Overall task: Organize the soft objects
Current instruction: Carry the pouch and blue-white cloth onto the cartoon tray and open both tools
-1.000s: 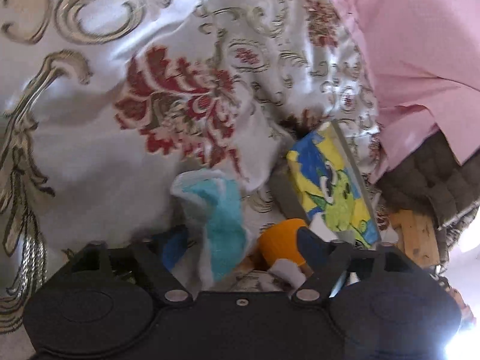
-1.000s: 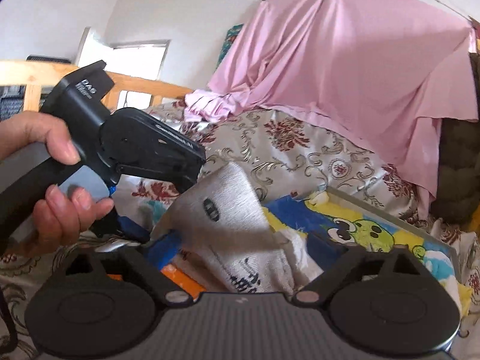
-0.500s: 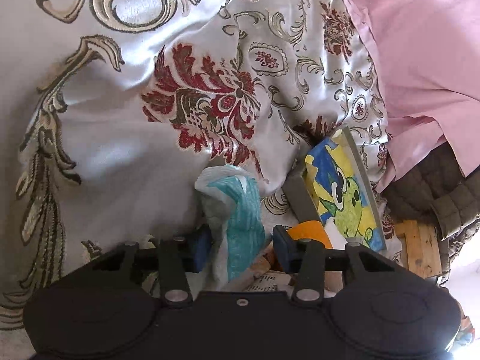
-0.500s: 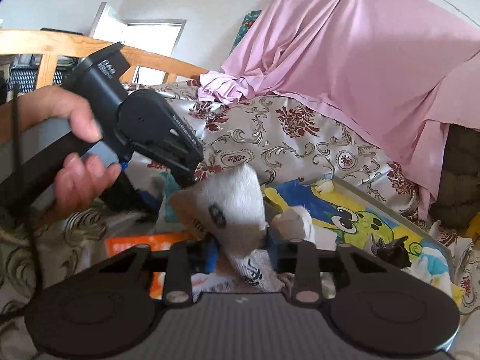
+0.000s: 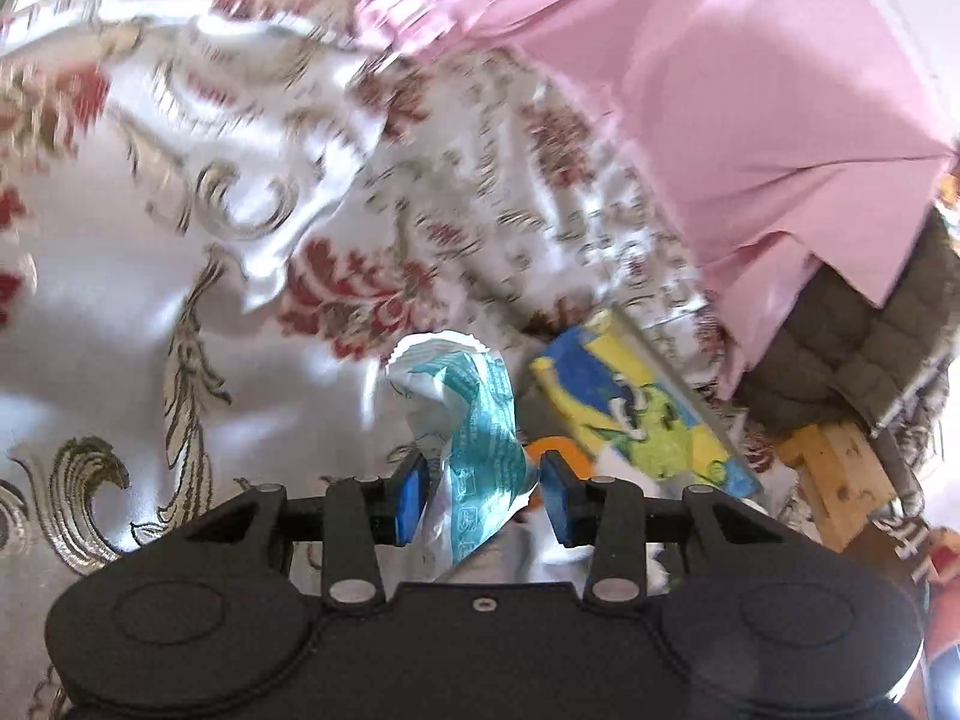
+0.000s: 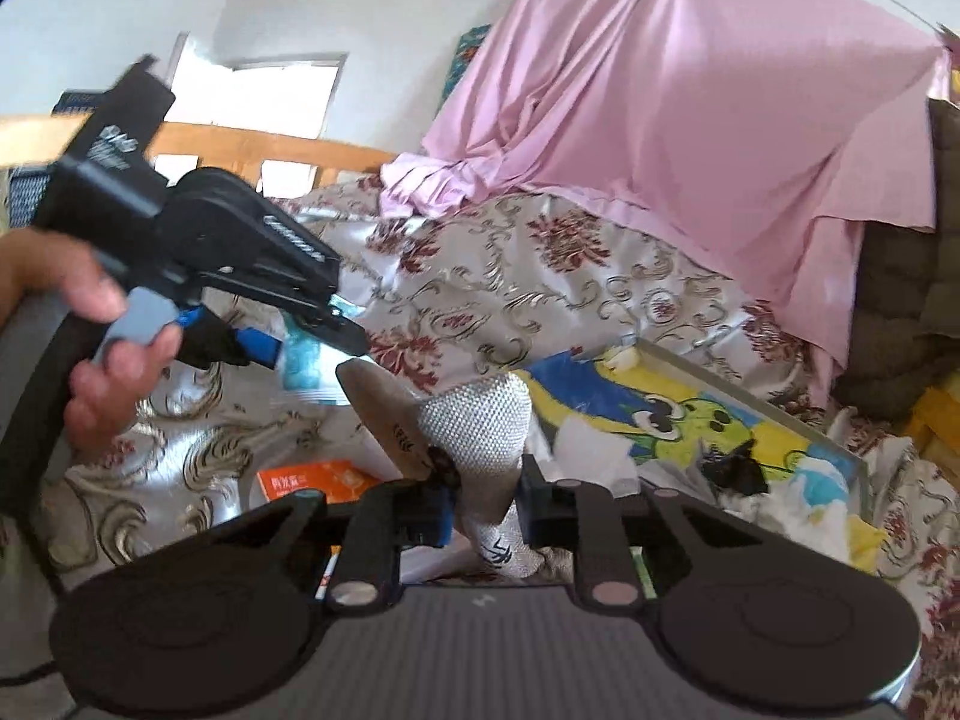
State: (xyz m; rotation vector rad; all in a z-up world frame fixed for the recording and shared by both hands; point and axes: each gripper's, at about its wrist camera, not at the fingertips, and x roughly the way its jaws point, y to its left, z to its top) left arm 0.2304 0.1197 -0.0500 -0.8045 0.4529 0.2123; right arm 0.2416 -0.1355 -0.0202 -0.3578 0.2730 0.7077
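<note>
Mid-task, by my read: left gripper [image 5: 483, 495] fingers clamp a teal-white sock [image 5: 468, 420], right gripper [image 6: 483, 507] fingers pinch a grey sock [image 6: 474, 426], both lifted over the bed [image 6: 540, 282]; cartoon tray [image 6: 690, 408] holds a few pieces, neither sock placed yet.

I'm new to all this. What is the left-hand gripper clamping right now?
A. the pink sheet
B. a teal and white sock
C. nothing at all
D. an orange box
B. In the left wrist view the left gripper has its blue pads pressed on either side of a teal and white sock, above the patterned bedspread.
</note>
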